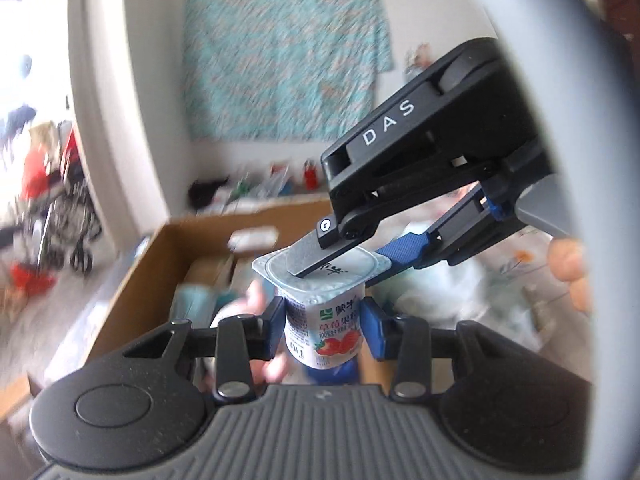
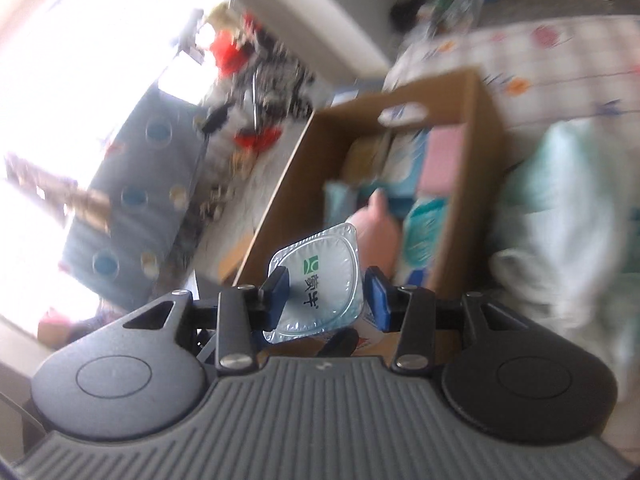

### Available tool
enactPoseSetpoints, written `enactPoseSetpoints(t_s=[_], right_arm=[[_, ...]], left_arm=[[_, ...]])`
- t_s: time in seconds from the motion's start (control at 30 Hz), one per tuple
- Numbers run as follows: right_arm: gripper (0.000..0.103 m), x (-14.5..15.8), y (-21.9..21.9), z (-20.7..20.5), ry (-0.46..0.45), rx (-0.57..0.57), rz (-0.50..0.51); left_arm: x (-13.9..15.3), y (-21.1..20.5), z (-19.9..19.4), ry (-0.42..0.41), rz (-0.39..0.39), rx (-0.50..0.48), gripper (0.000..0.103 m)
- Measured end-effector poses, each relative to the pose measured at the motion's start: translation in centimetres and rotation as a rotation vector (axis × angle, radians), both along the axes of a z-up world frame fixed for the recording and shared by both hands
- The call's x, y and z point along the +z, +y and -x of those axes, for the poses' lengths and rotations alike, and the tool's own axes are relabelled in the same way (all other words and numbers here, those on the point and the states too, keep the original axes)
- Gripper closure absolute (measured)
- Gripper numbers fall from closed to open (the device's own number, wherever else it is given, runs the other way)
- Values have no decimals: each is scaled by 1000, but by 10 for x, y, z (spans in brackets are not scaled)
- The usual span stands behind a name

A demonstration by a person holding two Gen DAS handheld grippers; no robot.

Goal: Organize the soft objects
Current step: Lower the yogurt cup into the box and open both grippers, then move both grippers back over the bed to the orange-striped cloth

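While the left gripper point(image 1: 325, 330) clamps the yogurt cup point(image 1: 325, 320) at its waist, the right gripper point(image 2: 328, 294) pinches the cup's foil rim. Looks light, thin-walled, crushable; foil could tear, so grip low on the body. Ahead sits the cardboard box point(image 1: 160, 256).

The left gripper point(image 1: 324, 330) clamps a yogurt cup point(image 1: 324, 336) by its sides, blue pads pressed against the printed wrap with strawberries on it. From the upper right the right gripper point(image 1: 340, 262) reaches in: one finger lies flat on the cup's foil lid point(image 1: 276, 270), the other, blue, sits at the lid's right rim. Beyond the cup stands an open cardboard box point(image 1: 160, 256) holding blurred packets. Fingertips point(image 1: 568, 258) show at the right edge.
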State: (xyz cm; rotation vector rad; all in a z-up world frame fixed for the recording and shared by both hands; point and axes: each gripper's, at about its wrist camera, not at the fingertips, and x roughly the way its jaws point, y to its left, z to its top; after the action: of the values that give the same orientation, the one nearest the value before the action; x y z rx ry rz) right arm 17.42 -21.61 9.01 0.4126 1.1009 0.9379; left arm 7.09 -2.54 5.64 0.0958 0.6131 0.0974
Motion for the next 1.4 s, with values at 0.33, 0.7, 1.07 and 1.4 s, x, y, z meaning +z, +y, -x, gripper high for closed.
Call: enactPoseSetpoints(t_s=[0.33, 0.7, 1.07, 1.4], right_arm=[[57, -32, 62, 15, 93, 156, 221], [36, -47, 71, 14, 165, 198, 285], [27, -45, 62, 10, 159, 160, 221], [23, -29, 22, 13, -11, -19, 60]], left_arm=[[-34, 32, -5, 216, 174, -15, 60], [-51, 52, 8, 335, 259, -47, 44], [-49, 55, 1, 297, 225, -55, 34], [-29, 31, 13, 108, 156, -153, 9]])
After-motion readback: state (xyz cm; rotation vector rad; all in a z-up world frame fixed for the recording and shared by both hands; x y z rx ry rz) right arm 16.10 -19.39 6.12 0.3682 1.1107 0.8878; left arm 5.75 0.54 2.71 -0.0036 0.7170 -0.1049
